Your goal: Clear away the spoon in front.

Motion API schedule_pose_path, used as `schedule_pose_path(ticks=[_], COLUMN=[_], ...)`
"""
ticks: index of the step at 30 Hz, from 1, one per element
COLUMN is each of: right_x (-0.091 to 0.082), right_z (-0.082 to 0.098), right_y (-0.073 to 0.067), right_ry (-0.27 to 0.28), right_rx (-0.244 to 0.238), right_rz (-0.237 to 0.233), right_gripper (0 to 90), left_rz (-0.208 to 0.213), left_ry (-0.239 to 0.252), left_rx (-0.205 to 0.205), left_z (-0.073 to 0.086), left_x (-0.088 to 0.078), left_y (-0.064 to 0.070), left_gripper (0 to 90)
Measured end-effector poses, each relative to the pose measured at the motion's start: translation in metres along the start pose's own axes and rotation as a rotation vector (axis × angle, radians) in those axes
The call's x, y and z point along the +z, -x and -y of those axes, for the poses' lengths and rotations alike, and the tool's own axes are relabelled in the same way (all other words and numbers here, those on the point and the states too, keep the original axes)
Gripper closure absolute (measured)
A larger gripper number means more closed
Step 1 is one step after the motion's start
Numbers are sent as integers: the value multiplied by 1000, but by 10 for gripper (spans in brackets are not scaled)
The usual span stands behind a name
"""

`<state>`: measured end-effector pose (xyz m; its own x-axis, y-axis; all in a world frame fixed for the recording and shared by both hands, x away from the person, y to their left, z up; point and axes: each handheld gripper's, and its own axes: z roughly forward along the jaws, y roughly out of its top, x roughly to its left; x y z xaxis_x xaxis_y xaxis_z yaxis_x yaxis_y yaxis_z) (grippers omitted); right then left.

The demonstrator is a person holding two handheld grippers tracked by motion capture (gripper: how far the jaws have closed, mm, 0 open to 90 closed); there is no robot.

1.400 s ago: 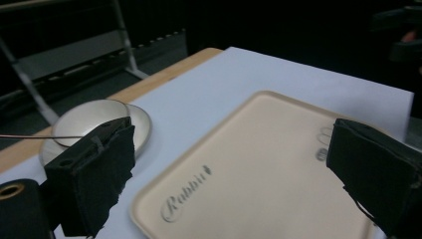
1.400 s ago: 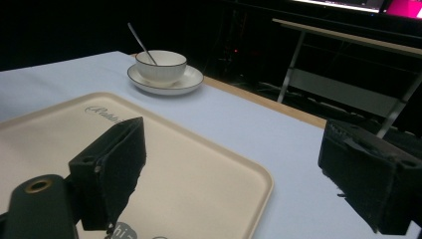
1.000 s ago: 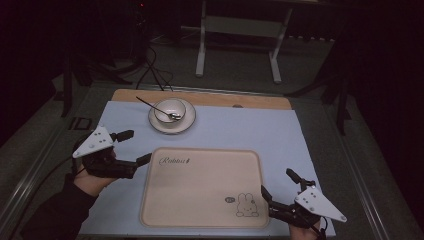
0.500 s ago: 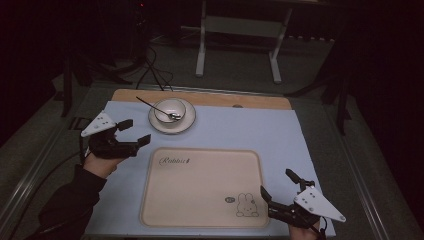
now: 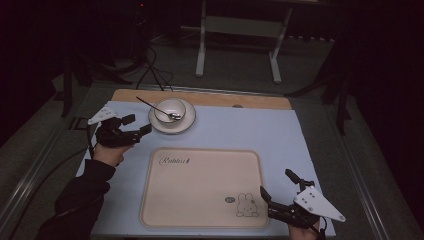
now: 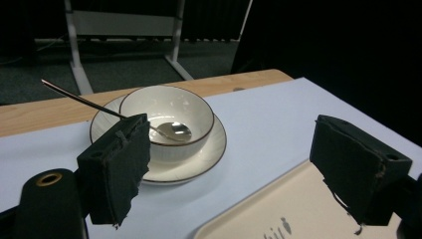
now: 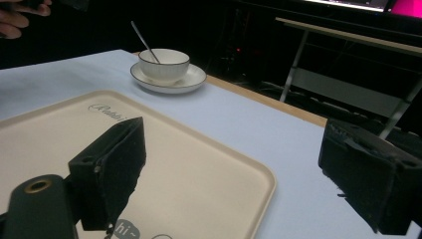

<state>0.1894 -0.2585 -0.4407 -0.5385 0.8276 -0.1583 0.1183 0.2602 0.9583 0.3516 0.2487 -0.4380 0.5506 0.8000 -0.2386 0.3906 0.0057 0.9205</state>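
**Reaching for the bowl: two grippers, one place setting**

Hovering just left of the crockery, the left gripper (image 5: pixel 135 124) points its jaws toward one white bowl (image 5: pixel 170 109), which sits on one saucer (image 5: pixel 186 121) at the far left part of the pale blue mat (image 5: pixel 240 125). Its jaws stand wide apart with nothing between them, though they have just been closing a little; in the left gripper view the bowl (image 6: pixel 169 112) lies ahead between the two black pads (image 6: pixel 117 164), apart from both. One metal spoon (image 5: pixel 172 116) rests in the bowl, its handle slanting out over the rim to the left. Nearer the person, one cream tray (image 5: pixel 200 190) printed with a rabbit lies bare at the mat's middle. At the tray's near right corner the right gripper (image 5: pixel 280 192) is held low, jaws spread and gripping nothing; in the right gripper view its pads appear to hang just above the tray (image 7: pixel 199 169), though contact is hard to judge in the dim light.
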Motion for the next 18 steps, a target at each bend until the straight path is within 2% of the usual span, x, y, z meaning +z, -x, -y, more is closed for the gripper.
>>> schedule_pose_path(ticks=[2, 4, 5, 6, 10, 15, 18], right_x=[0, 0, 0, 0, 0, 0, 1], right_z=[0, 0, 0, 0, 0, 1, 1], right_y=[0, 0, 0, 0, 0, 0, 0], right_ry=[-1, -1, -2, -2, -2, -5, -7], right_rx=[0, -1, -1, -1, 0, 4, 2], right_rz=[-2, -2, -2, -2, -2, -4, -4], right_gripper=[115, 115, 115, 115, 115, 115, 115], left_rz=[-1, -1, -10, -21, -62, -81, -101], left_ry=[5, 5, 17, 27, 53, 81, 83], left_rx=[-21, -21, -44, -49, -40, -84, -80], left_z=[1, 1, 3, 4, 8, 9, 8], left_x=[4, 4, 10, 12, 18, 25, 31], left_y=[-4, -4, -11, -13, -20, -31, -36], left_gripper=[166, 166, 167, 175, 185, 203, 205])
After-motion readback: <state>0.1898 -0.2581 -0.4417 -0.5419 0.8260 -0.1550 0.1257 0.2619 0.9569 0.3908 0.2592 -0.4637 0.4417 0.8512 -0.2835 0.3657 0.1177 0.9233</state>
